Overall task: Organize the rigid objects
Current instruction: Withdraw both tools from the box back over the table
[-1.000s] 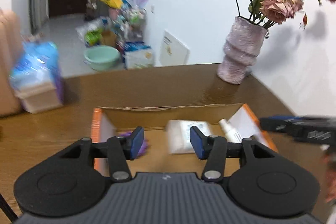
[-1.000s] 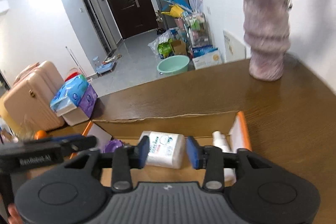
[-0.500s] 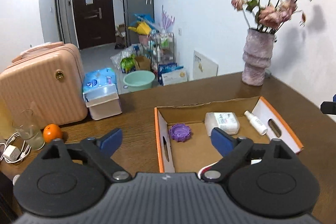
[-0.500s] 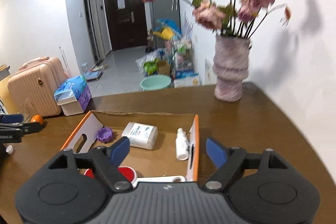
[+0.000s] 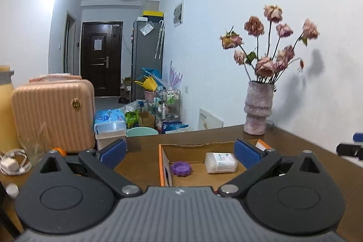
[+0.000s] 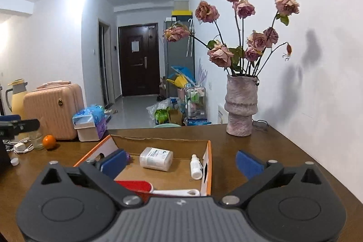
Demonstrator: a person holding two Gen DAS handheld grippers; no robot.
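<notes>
Cardboard is filling the left wrist view: the orange-edged box (image 5: 163, 158) is sitting on the brown surface (image 5: 140, 165), and the left hand-held gripper (image 5: 179, 151) is now looking at it from farther back than a second ago. Its blue pads have just been spreading and are standing wide apart with nothing between them. Inside the box I'm counting one purple lid (image 5: 180, 169) and one white container (image 5: 220, 162), side by side.

Switching to the right wrist view, the right hand-held gripper (image 6: 181, 161) is likewise pulled back from the box (image 6: 207, 165), and its pads have just been opening and are gaping wide, gripping nothing. Here four things are showing in the box: one white container (image 6: 156, 158), one small white bottle (image 6: 196, 166) against the box's right wall, one red brush (image 6: 138, 187) at the near end, and a sliver of purple behind the left pad. Both grippers empty suggests the sorting is finished or pausing. Left of the box, one orange (image 6: 49, 141) is waiting; behind it, one vase (image 6: 241, 111).
</notes>
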